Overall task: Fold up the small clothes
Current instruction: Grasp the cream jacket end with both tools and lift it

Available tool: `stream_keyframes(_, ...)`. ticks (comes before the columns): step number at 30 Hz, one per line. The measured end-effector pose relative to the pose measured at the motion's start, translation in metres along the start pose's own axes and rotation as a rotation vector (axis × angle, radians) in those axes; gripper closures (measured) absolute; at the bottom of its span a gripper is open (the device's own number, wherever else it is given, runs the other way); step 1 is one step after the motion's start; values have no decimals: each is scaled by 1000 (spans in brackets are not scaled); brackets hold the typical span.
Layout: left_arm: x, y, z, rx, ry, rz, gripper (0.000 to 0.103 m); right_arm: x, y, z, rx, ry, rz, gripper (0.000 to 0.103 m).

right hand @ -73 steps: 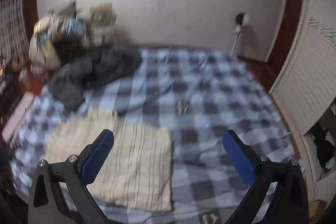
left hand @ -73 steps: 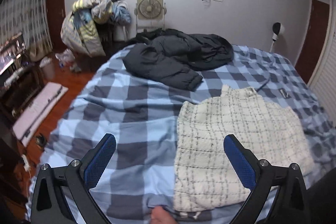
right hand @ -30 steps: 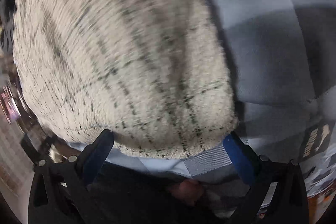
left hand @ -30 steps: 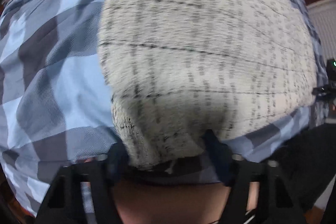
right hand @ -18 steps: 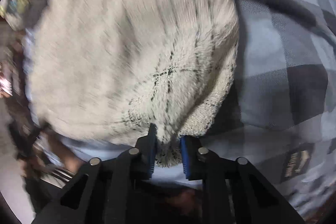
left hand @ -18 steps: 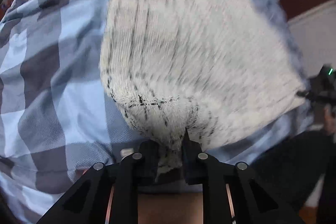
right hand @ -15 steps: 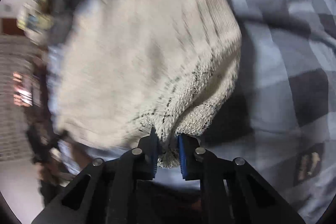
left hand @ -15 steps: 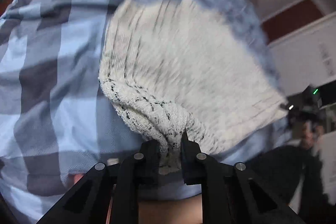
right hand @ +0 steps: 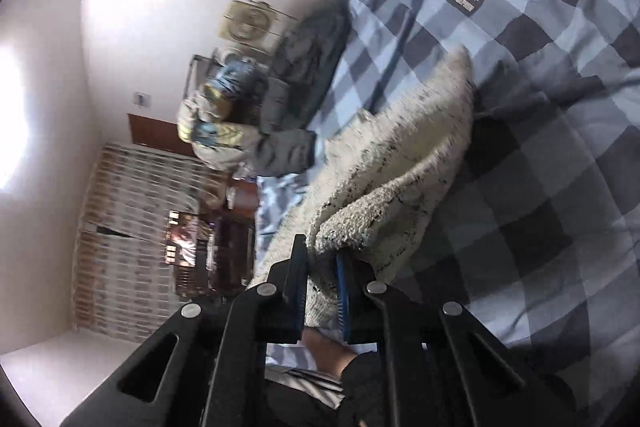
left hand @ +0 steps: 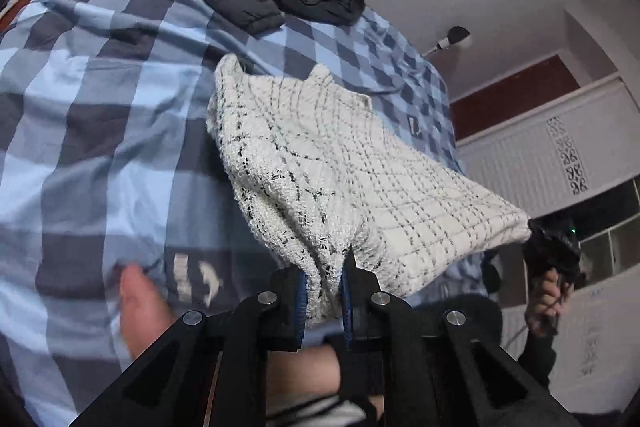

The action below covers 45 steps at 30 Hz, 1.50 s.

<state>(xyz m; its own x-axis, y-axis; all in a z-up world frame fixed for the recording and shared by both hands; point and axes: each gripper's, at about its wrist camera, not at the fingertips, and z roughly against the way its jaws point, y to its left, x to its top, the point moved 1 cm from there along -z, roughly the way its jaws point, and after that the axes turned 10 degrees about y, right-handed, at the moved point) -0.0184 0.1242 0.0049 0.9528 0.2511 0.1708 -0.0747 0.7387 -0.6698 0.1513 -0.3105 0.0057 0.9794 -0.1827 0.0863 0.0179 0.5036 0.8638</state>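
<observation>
We have both grippers, left gripper point(left hand: 323, 291) and right gripper point(right hand: 321, 293), clamped on the sweater's point(left hand: 320, 163) near corners, raised above the bed point(left hand: 100, 107). Next, we judge, carry them toward the far edge.

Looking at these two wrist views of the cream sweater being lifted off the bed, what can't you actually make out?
- Underside of the cream checked knit sweater: left wrist view, hidden by its own draped fabric.
- Sweater's near hem: both views, bunched inside the left tongs and the right tongs.
- Pile of clothes by the wall: right wrist view, blurred.
- Logo print on the blue checked bedcover: left wrist view, too blurred to read.
</observation>
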Motion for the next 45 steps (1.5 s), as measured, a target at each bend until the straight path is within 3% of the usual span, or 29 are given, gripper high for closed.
stream_keyframes(6, -44, 12, 17, -11, 77, 86, 91, -31, -6, 5, 43, 25, -5, 94)
stream_keyframes(8, -43, 16, 18, -22, 87, 95, 91, -38, -10, 3, 43, 40, -42, 94)
stream_keyframes(12, 13, 24, -2, 13, 83, 80, 90, -11, -30, -12, -38, 25, -154, 94)
stream_keyframes(15, 76, 24, -17, 41, -8, 58, 91, 37, -45, -35, -74, -16, -214, 94)
stream_keyframes(17, 120, 24, -27, 52, -113, 37, 90, 70, -60, -54, -136, -53, -272, 94)
stream_keyframes(19, 148, 29, -42, 115, -188, 43, 90, 88, -74, -68, -180, -78, -323, 94)
stream_keyframes(21, 160, 40, -53, 151, -240, 97, 90, 112, -97, -90, -199, -122, -392, 94)
stream_keyframes(24, 165, 55, -73, 219, -264, 97, 89, 132, -111, -108, -251, -150, -376, 94)
stream_keyframes(27, 164, 75, -97, 289, -216, 79, 89, 142, -124, -116, -287, -151, -372, 92)
stream_keyframes(30, 165, 89, -98, 273, -157, 118, 88, 145, -143, -118, -296, -165, -430, 83)
stream_keyframes(32, 171, 97, -86, 183, -151, 159, 88, 142, -155, -113, -309, -187, -488, 59)
stream_keyframes(34, 175, 99, -69, 107, -172, 178, 88, 138, -155, -103, -343, -230, -512, 54)
stream_keyframes(36, 175, 94, -60, 84, -176, 156, 88, 134, -141, -90, -396, -281, -479, 53)
stream_keyframes(38, 174, 84, -57, 125, -165, 113, 88, 130, -115, -76, -477, -347, -400, 48)
stream_keyframes(40, 171, 71, -54, 153, -166, 60, 88, 120, -82, -69, -538, -408, -295, 31)
stream_keyframes(41, 169, 69, -52, 146, -170, 55, 88, 116, -70, -68, -559, -417, -252, 27)
stream_keyframes(43, 165, 66, -47, 165, -181, 76, 88, 100, -34, -72, -599, -415, -122, 22)
stream_keyframes(45, 156, 51, -39, 247, -212, 48, 88, 77, -5, -85, -598, -361, -5, 21)
